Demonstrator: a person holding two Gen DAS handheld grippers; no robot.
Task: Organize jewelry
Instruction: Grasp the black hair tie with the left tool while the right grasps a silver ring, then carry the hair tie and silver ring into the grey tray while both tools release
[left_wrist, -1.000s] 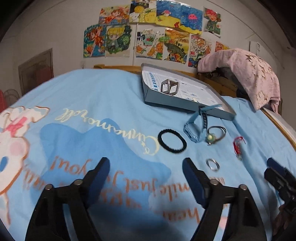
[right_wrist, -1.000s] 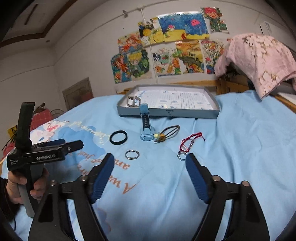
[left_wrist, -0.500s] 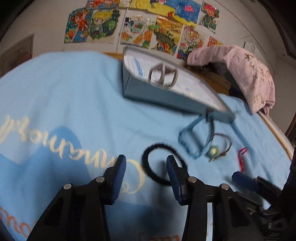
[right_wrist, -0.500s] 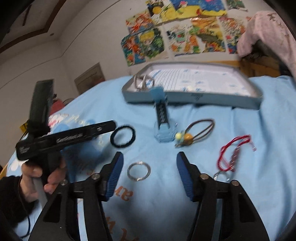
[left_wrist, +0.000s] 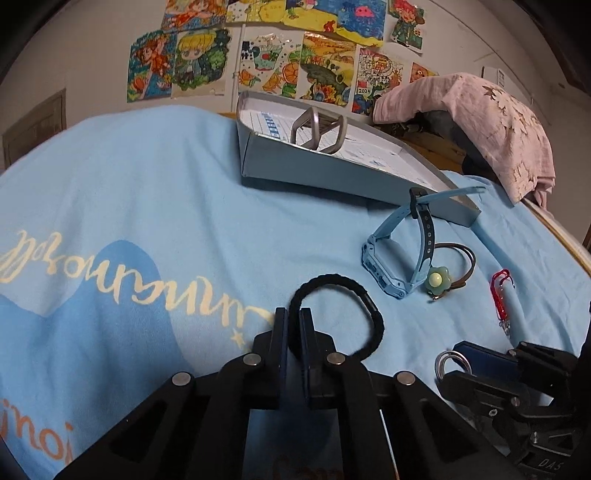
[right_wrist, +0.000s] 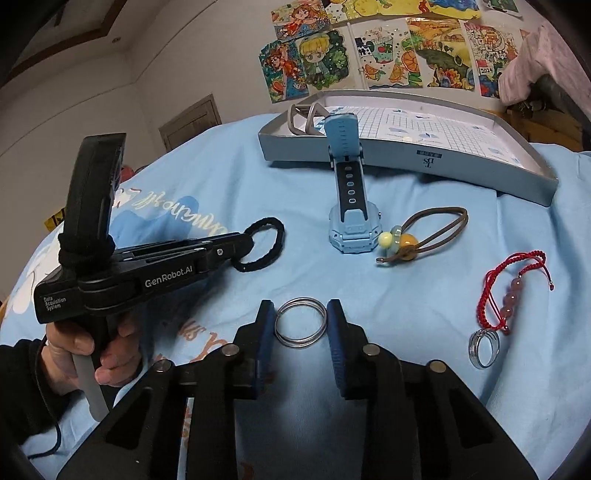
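Both grippers have been lowered to the bedspread and narrowed since a second ago. The left gripper (left_wrist: 293, 325) is clamped on the near side of the black hair tie (left_wrist: 334, 314), ready for lifting. The metal ring (right_wrist: 301, 323) is bracketed by the right gripper (right_wrist: 301, 321), whose jaws are narrowed to its sides; a firm grip cannot be confirmed. Beyond the jaws, the blue watch (right_wrist: 351, 206) is propped against the tray (right_wrist: 480, 173); clear floor is offered behind its low wall.
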